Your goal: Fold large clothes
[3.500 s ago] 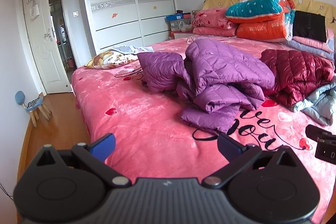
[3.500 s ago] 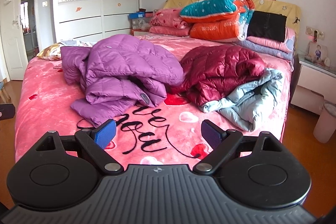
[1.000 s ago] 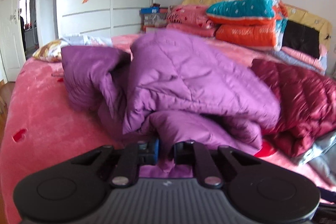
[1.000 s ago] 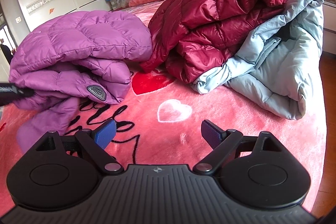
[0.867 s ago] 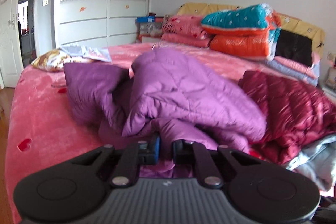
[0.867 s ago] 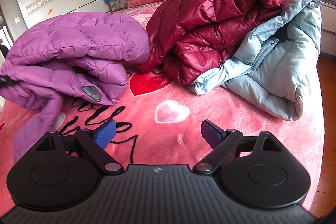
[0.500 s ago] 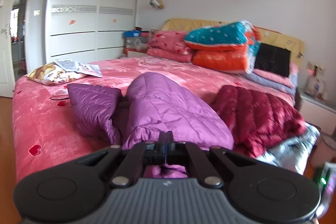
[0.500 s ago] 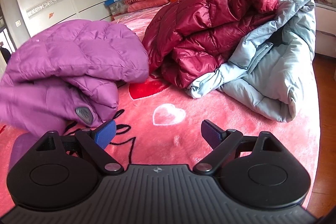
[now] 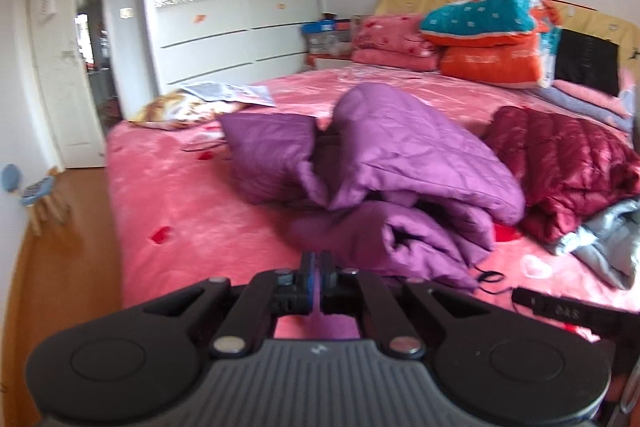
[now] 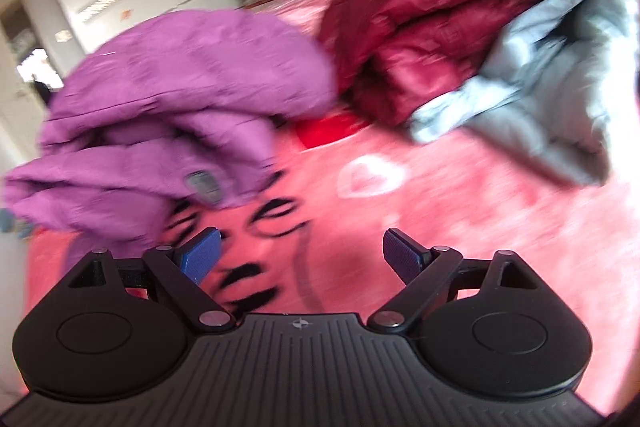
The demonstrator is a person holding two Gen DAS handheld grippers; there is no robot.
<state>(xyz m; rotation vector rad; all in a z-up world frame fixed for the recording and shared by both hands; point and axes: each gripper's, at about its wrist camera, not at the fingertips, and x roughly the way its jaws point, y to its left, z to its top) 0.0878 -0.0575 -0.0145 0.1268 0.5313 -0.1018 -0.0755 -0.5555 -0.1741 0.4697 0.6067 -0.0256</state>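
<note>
Left gripper (image 9: 319, 269) fingers clenched on purple jacket (image 9: 400, 179) fabric, jacket stretching upper-centre; right gripper (image 10: 300, 255) released; patch (image 10: 204, 187) only right view.

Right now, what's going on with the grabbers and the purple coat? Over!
Left gripper shut on purple jacket. Right gripper open, empty. Maroon jacket and grey jacket heaped beside it.

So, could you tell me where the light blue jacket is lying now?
In the right wrist view, the light blue jacket lies at the right on the bed, touching the dark red jacket.
</note>
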